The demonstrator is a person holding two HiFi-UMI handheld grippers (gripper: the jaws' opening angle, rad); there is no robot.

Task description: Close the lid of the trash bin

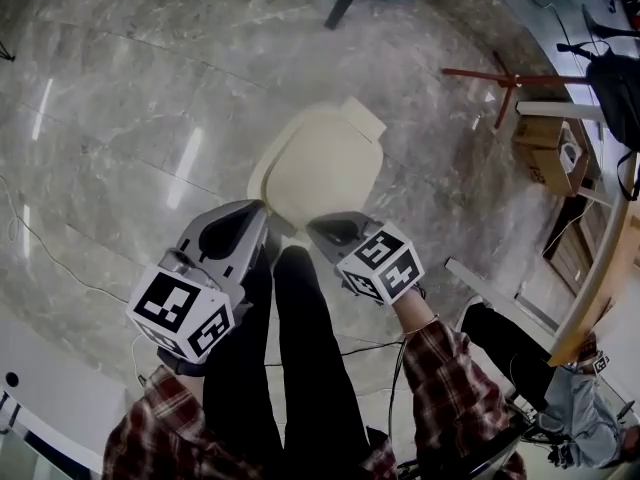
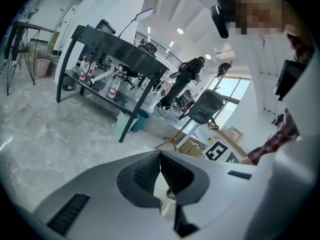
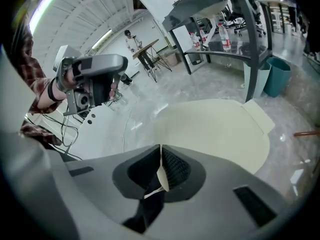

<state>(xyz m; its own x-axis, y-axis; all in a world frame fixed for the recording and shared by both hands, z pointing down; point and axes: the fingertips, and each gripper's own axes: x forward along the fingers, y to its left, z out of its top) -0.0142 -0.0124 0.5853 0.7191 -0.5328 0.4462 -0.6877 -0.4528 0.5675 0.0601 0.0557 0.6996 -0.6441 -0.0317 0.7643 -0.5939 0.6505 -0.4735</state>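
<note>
The cream trash bin [image 1: 320, 163] stands on the marble floor just ahead of my legs. Its lid lies flat over the top, with a small flap [image 1: 362, 120] at the far end. My left gripper [image 1: 262, 211] is held over the bin's near left edge, jaws shut and empty. My right gripper [image 1: 314, 224] hangs at the near edge beside it, also shut with nothing between its jaws. The right gripper view looks across the lid [image 3: 215, 129], with the left gripper [image 3: 122, 64] at the left. The left gripper [image 2: 160, 154] points out at the room, and the bin is hidden from it.
A black table [image 2: 115, 49] with bottles stands beyond, and teal bins [image 2: 132, 121] sit at its leg. A red-legged stand [image 1: 505, 83] and cardboard boxes [image 1: 545, 148] are at the right. A person [image 1: 560, 388] sits at the lower right, and cables cross the floor.
</note>
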